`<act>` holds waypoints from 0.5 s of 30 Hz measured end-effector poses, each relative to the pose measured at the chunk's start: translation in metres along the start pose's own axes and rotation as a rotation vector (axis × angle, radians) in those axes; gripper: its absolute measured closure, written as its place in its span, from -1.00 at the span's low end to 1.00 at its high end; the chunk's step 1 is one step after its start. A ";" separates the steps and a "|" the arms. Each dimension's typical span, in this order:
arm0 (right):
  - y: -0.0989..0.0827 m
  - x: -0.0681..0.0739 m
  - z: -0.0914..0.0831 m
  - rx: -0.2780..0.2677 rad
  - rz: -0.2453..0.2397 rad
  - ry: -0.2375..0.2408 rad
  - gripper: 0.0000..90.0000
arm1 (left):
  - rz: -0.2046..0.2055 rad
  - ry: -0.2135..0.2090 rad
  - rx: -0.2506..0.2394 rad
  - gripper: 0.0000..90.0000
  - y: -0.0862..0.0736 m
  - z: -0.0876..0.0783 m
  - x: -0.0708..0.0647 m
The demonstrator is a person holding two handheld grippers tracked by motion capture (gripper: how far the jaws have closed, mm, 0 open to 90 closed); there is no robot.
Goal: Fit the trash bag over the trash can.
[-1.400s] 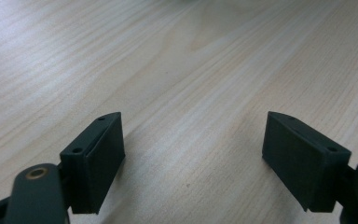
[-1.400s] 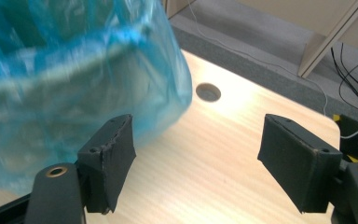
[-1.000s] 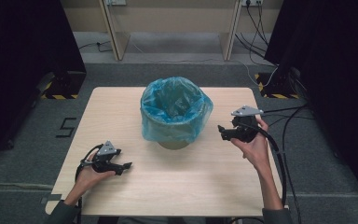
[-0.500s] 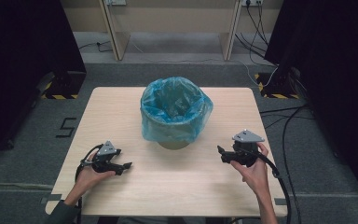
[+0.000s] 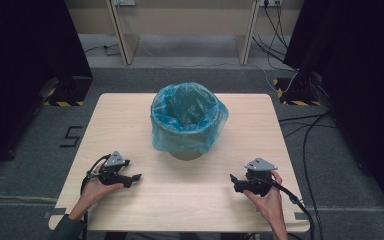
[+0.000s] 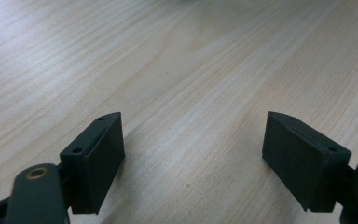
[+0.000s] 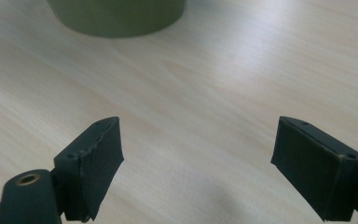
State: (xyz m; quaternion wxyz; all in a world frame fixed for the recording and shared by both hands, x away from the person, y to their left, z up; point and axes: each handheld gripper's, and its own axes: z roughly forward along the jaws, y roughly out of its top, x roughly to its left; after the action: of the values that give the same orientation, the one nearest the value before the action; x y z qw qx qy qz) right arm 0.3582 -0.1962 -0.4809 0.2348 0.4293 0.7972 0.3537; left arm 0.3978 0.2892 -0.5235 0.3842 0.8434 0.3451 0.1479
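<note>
A green bin [image 5: 187, 125] lined with a blue plastic bag stands at the middle of the light wooden table [image 5: 130, 115]. My left gripper [image 5: 136, 177] rests low over the table's front left, its jaws wide apart with nothing between them. In the left gripper view the open left gripper [image 6: 193, 154] looks onto bare wood. My right gripper [image 5: 233, 181] sits low at the front right, open and empty. Along the open right gripper [image 7: 198, 158], the bin's green base [image 7: 116, 16] stands ahead on the table.
Cables [image 5: 310, 135] run over the grey floor to the right of the table. A desk frame [image 5: 180, 25] stands behind it, and a "5" mark [image 5: 71, 136] lies on the floor at the left.
My right hand has come down and toward the table's front edge, from beside the bin's rim to just above the wood. The left hand has stayed where it was.
</note>
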 end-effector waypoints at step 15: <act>-0.031 0.002 0.020 0.086 0.061 0.025 -0.83 | 0.001 0.000 0.000 -0.56 0.000 0.000 0.000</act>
State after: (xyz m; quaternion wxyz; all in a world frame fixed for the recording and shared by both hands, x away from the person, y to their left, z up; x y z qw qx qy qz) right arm 0.3545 -0.1994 -0.5173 0.1950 0.4587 0.8010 0.3315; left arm 0.3978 0.2892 -0.5235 0.3840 0.8437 0.3448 0.1480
